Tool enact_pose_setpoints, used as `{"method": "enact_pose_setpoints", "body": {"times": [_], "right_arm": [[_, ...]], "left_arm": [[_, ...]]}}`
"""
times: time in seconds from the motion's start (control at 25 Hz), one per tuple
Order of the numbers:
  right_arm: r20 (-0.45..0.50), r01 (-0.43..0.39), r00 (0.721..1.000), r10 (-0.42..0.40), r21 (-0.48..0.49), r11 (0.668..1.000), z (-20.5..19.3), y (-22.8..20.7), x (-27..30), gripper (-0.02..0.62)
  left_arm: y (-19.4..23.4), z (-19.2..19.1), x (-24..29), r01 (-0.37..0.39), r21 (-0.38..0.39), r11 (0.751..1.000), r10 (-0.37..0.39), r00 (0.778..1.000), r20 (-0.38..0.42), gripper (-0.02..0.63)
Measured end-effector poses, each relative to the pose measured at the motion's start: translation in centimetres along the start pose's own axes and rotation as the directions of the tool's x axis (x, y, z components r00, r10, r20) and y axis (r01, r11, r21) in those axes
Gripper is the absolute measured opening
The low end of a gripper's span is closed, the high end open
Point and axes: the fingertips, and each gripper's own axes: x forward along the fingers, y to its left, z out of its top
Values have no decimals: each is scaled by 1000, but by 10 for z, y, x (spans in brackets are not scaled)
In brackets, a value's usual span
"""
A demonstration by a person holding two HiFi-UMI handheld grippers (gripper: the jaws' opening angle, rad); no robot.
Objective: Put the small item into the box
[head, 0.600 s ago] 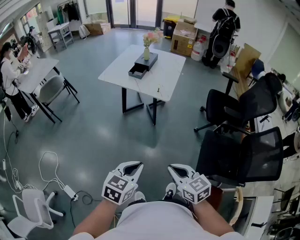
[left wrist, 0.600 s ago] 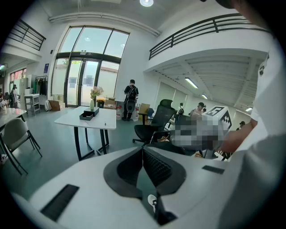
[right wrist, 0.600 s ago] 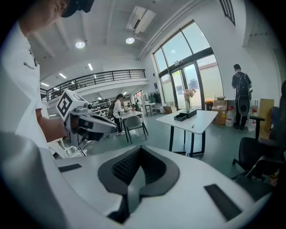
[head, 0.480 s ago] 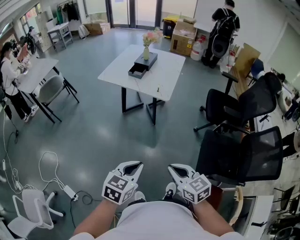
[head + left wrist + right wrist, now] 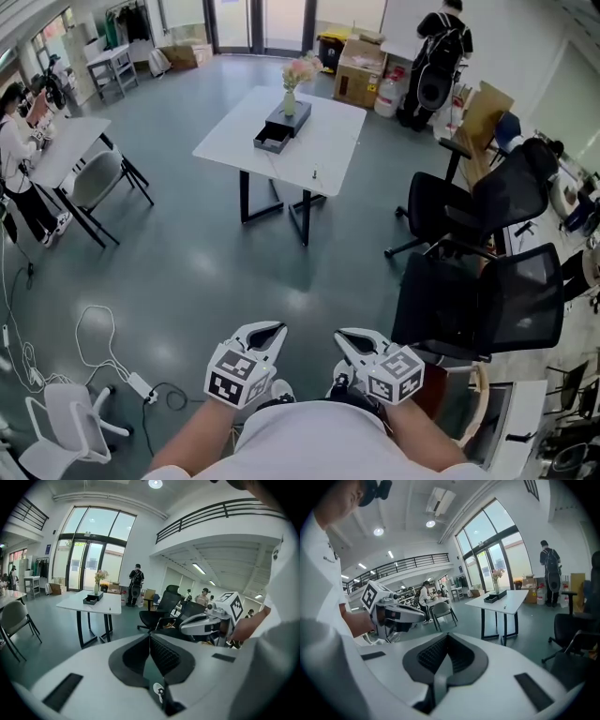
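Left gripper [image 5: 271, 330], right gripper [image 5: 350, 336]: jaws pressed together, empty. Approach step. Small item [image 5: 315, 174] and box [image 5: 274, 139] well ahead; next, walk closer.

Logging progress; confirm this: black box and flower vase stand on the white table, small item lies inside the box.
One error: the head view shows the small item lying on the white table, apart from the black box. Box and flower vase do stand there.

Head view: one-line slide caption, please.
Shut, empty left claw and right claw near the waist; white table with black box ahead.
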Motion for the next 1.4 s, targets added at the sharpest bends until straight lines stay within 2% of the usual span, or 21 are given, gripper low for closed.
{"method": "enact_pose_setpoints", "body": {"times": [0.12,0.32,0.6,0.84,1.08,1.4], "right_arm": [[-2,12,1000,-12,29,1000,-2,6,8,15],[-6,44,999,-44,13,999,-2,16,21,15],[-48,-7,999,5,-42,999,2,31,47,15],[-51,-44,998,41,-49,998,17,11,76,15],[-58,-96,994,93,-59,994,49,-29,123,15],[-46,-131,991,128,-78,988,112,-102,173,15]], "left_arm": [[5,-8,-6,11,2,1000,-11,1000,-15,17],[19,-22,-23,-3,-9,1000,2,1000,-23,17],[50,-33,-40,-59,-71,996,59,998,-10,17],[77,-26,-27,-99,-88,991,97,995,-21,17],[123,6,5,-145,-85,986,141,989,-50,17],[183,92,61,-199,-55,978,200,980,13,17]]}}
